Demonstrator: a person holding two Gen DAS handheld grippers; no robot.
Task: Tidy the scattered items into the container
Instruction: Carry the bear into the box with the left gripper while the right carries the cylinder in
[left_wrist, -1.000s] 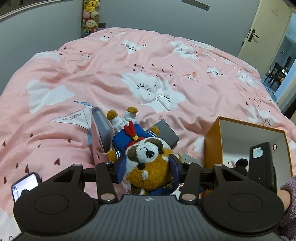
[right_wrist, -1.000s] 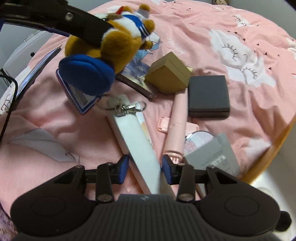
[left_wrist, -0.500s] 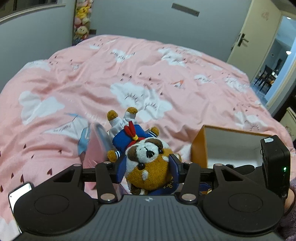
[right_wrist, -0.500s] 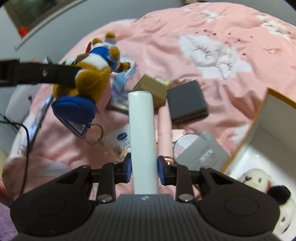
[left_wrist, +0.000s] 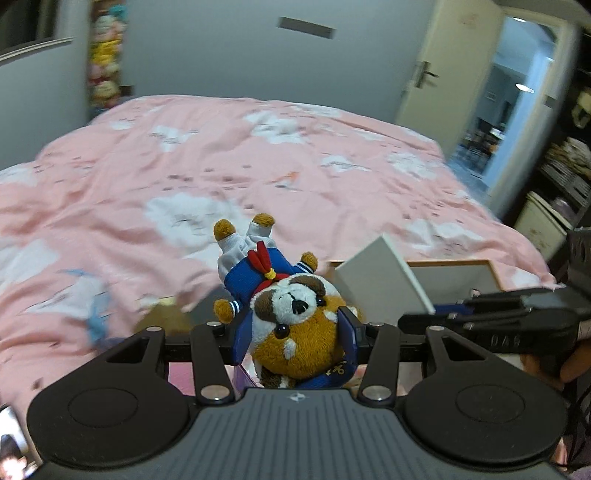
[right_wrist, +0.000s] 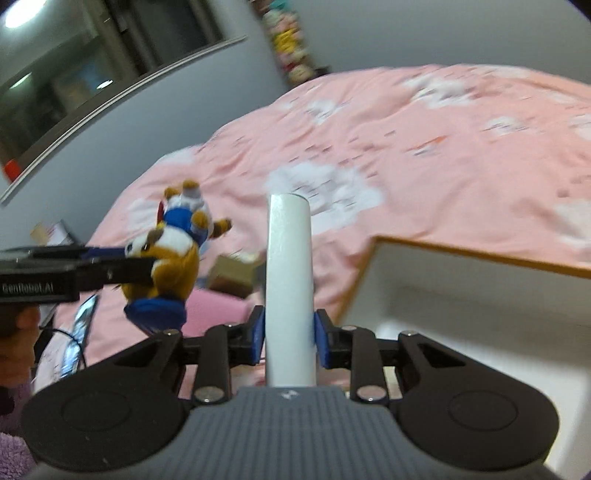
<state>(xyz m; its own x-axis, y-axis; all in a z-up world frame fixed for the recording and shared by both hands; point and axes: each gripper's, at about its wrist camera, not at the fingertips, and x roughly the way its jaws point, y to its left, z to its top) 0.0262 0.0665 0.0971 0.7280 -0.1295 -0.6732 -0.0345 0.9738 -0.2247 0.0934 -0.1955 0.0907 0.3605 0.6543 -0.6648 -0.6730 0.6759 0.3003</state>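
Both grippers are held up above the pink bed (left_wrist: 221, 155). The left gripper (left_wrist: 293, 334) is clamped on the plush (left_wrist: 295, 325). The right gripper (right_wrist: 290, 332) squeezes a white box (right_wrist: 290, 280) beside the open container (right_wrist: 480, 280). Only the right view shows a tan box (right_wrist: 232, 277) on the bed.

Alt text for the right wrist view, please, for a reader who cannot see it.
The right tool grips a long white box upright above a pink bedspread, beside an orange-rimmed container with a white interior. At left, the left tool holds a brown plush toy in blue clothes in the air.
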